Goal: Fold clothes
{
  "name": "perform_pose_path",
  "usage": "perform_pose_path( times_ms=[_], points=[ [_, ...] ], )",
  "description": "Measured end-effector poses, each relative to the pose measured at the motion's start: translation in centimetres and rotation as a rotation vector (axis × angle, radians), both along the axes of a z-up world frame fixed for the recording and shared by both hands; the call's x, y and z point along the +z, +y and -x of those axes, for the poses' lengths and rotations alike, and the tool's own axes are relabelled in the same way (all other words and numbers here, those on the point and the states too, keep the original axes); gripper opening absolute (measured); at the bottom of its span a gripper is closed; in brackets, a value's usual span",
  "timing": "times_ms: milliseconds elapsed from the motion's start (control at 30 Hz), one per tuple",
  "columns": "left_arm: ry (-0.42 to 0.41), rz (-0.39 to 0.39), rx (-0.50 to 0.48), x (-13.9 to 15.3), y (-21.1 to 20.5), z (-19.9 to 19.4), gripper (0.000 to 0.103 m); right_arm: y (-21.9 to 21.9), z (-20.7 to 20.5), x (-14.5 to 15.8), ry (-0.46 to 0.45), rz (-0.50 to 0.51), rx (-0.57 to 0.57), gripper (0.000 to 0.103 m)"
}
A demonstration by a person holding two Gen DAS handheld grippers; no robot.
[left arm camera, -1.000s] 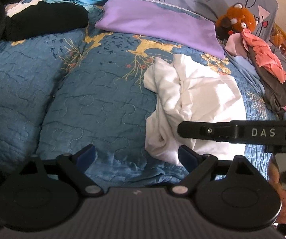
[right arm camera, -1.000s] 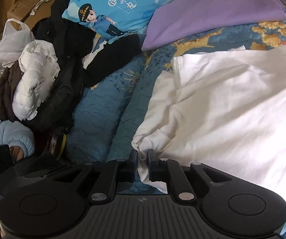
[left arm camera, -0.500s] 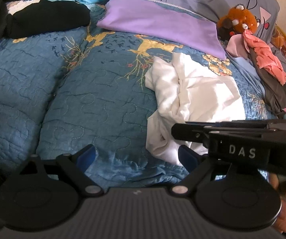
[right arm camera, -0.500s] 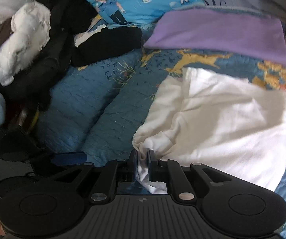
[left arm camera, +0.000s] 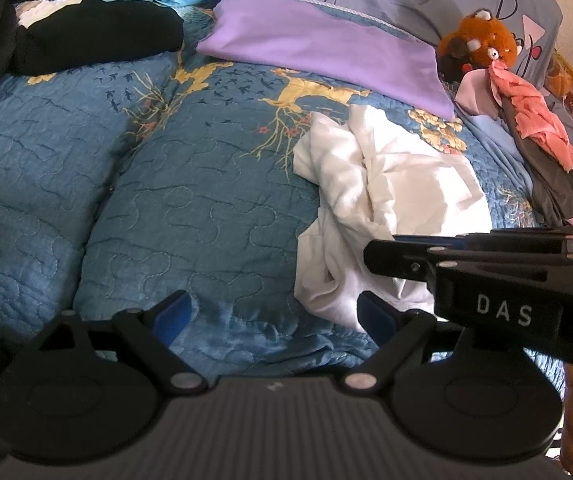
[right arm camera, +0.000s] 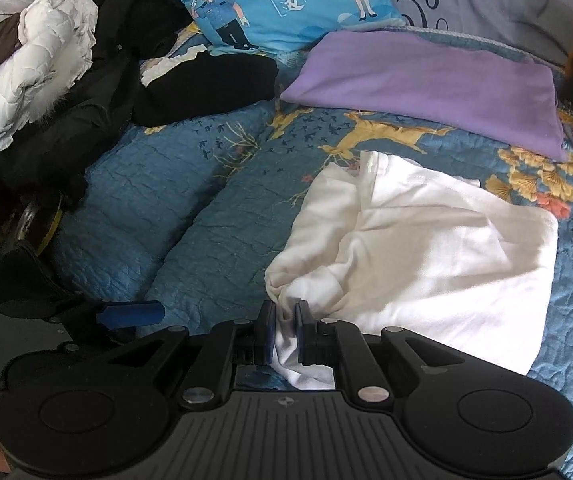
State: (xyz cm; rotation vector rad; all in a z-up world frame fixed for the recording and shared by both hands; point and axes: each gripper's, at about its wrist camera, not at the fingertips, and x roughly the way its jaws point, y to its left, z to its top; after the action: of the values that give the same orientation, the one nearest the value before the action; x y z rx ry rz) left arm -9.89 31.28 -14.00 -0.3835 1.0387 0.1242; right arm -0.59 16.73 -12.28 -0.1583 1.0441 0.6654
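Garment under work: a white shirt (right arm camera: 426,248), lying rumpled on the blue quilted bed (left arm camera: 166,200), toward its right side, in front of a flat purple cloth (left arm camera: 326,48).

We hold the right hand-held gripper (right arm camera: 285,326) clenched on a bunched corner of the shirt at its near left edge; the fabric passes between the two pads and hangs out below them. We keep the left hand-held gripper (left arm camera: 270,312) released, jaws wide, with nothing between them, above bare quilt just left of the shirt.

Handling, as we judge it: the shirt is light, soft and limp. It offers no stiffness, so any lifted part drags the rest into creases. It is not fragile, and a firm pinch does no harm. Thin cloth may slip from a shallow bite.

Where to take hold: we recommend a hem or shoulder seam, where layers are thicker. We judge the far left edge of the shirt the best second point for the free gripper.
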Motion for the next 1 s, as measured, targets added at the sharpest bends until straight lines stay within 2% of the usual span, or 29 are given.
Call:
perform_pose_path(
  times_ms=[133,700,1000],
  points=[
    [0.002,-0.002,0.002,-0.03,-0.01,0.01,0.092,0.02,0.37,0.39,-0.026,0.011,0.002,0.011],
    [0.005,-0.011,0.002,-0.01,-0.13,0.11,0.092,-0.3,0.4,0.18,-0.008,0.005,-0.017,0.011],
    [-0.001,-0.006,0.004,-0.03,-0.07,0.18,0.092,-0.74,0.18,-0.09,0.049,-0.038,-0.042,0.011]
  ],
)
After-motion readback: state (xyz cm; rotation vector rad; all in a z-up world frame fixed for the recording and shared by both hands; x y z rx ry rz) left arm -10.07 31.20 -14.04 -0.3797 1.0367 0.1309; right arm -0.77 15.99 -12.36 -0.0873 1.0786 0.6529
